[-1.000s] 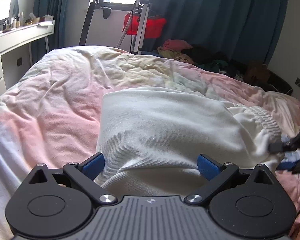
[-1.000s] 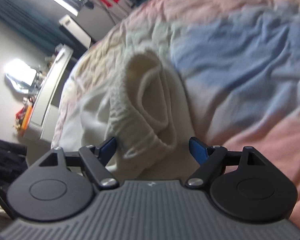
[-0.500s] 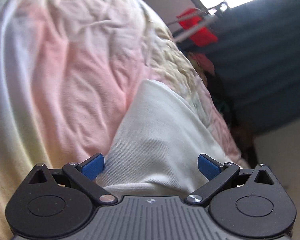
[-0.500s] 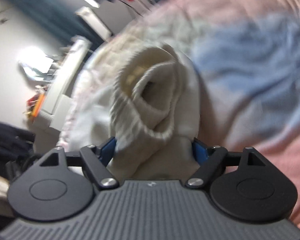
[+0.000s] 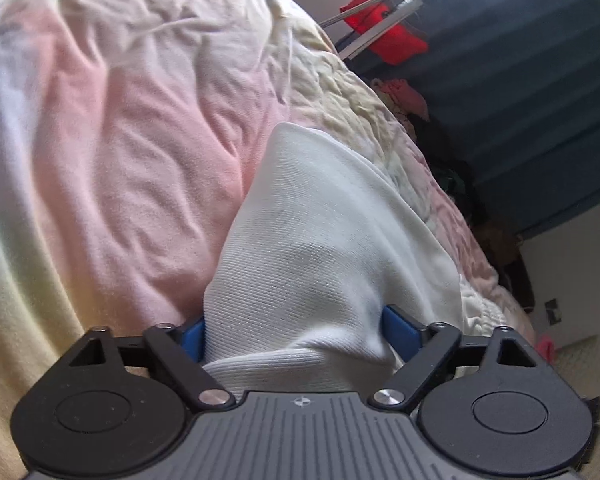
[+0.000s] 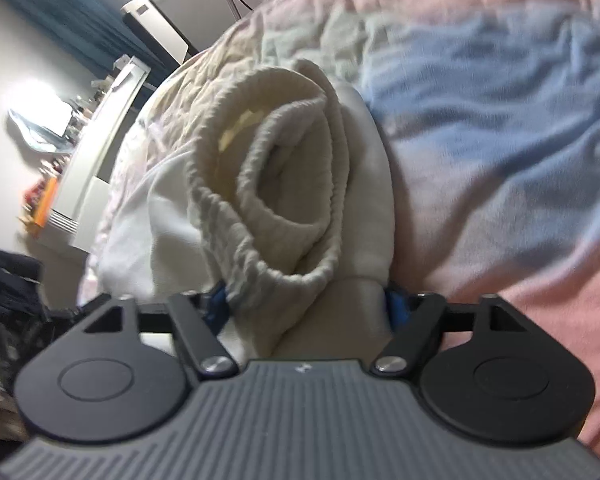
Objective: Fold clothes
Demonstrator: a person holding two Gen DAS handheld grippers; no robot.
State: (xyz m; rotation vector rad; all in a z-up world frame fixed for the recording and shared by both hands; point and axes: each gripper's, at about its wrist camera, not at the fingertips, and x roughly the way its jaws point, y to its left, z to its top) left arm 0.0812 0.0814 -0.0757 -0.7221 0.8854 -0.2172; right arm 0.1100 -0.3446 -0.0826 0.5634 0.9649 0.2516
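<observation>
A white knit garment lies on the bed, with a ribbed elastic waistband bunched into a loop at one end. My left gripper is shut on the smooth fabric edge, which fills the gap between its blue pads. My right gripper is shut on the waistband end; the cloth bulges between its blue pads. Both views are tilted. Neither gripper shows in the other's view.
The pastel pink, yellow and blue duvet covers the bed. A red item on a metal rack and dark teal curtains stand beyond. A pile of clothes lies at the far edge. A white desk stands at the side.
Both grippers closed from open onto the white garment. The left wrist view rolled sideways; the right gripper pushed further over the waistband.
</observation>
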